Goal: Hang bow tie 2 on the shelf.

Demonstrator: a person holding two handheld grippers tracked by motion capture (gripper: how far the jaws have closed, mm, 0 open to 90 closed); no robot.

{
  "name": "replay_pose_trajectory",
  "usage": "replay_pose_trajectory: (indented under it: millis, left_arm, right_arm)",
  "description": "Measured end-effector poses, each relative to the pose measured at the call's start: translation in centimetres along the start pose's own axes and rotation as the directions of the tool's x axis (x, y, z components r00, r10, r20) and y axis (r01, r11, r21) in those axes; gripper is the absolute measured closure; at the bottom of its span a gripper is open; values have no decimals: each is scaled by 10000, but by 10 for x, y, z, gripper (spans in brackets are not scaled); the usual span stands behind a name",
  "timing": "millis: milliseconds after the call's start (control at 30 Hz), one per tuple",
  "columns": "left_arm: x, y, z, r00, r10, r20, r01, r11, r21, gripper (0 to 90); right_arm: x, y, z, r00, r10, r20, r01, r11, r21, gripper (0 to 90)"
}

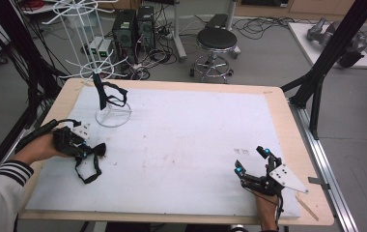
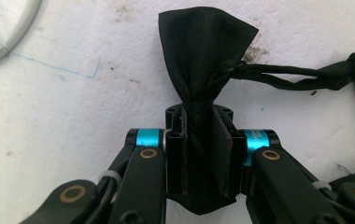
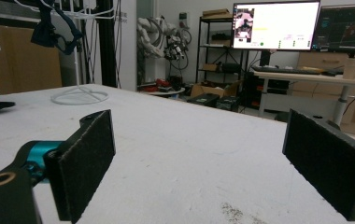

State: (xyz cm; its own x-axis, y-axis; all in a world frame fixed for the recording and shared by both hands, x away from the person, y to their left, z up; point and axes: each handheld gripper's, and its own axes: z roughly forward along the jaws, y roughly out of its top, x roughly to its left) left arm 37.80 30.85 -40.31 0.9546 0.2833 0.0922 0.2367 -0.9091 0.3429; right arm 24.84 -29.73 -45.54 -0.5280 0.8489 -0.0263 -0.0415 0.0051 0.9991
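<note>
High view: left of the white wire stand, the left gripper pinches a black strap lying on the mat. Left gripper view: jaws clamp the strap's cloth tab. Right gripper view: right gripper gapes wide, empty.

At the lower centre of the left gripper view, we see the black fabric piece partly hidden between closed jaws; its thin black strap runs off the right edge.
</note>
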Motion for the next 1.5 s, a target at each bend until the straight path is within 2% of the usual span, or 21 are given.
replay_pose_trajectory:
  millis: [200,233,300,400,467,600,633,700,800,1100,1333,1433,1467,1500]
  left_arm:
    - [-3,-2,-8,9994,-257,-212,245,9983,-528,764]
    - [-2,-3,-11,9996,-127,-262,112,9984,-557,763]
    - [-3,-5,-16,9987,-366,-353,328,9940,-1039,764]
    - [-4,-9,-23,9974,-587,-414,525,9892,-1371,764]
    - [-5,-10,-28,9968,-596,-526,507,9864,-1560,764]
    - [-8,-12,-38,9948,-631,-798,460,9785,-2009,764]
    - [-9,-13,-40,9937,-727,-851,527,9745,-2179,764]
    - [-10,-13,-44,9928,-687,-980,446,9720,-2306,764]
    - [-12,-13,-50,9901,-827,-1135,504,9635,-2630,764]
    - [-13,-13,-67,9851,-1026,-1381,514,9416,-3328,765]
    - [-14,-10,-82,9802,-1307,-1486,551,9015,-4293,765]
    - [-15,-8,-88,9779,-1445,-1511,573,8803,-4710,765]
    - [-15,-8,-90,9769,-1491,-1531,583,8752,-4802,765]
    - [-14,-8,-92,9765,-1475,-1570,542,8736,-4835,765]
  right_arm:
    - [0,0,0,10000,-53,30,53,10000,-20,87]
    - [1,0,0,10000,9,-1,-9,10000,25,87]
    - [1,0,0,10000,38,6,-38,10000,26,87]
    - [1,0,0,10000,24,9,-24,10000,39,87]
    - [1,0,0,10000,1,17,-1,10000,45,87]
    - [1,0,0,10000,-36,17,36,10000,87,87]
    - [1,0,0,10000,-56,9,56,10000,73,87]
    - [1,0,0,10000,-32,22,32,10000,90,87]
    - [1,0,0,10000,-68,20,68,10000,70,87]
    - [1,0,0,9999,-126,41,125,9999,99,87]
    - [1,0,1,9999,-133,43,133,9999,74,87]
    - [1,0,1,9999,-126,51,125,9999,80,87]
    - [1,0,1,9999,-127,50,126,9999,75,87]
    - [1,0,1,9999,-119,53,119,9999,81,87]
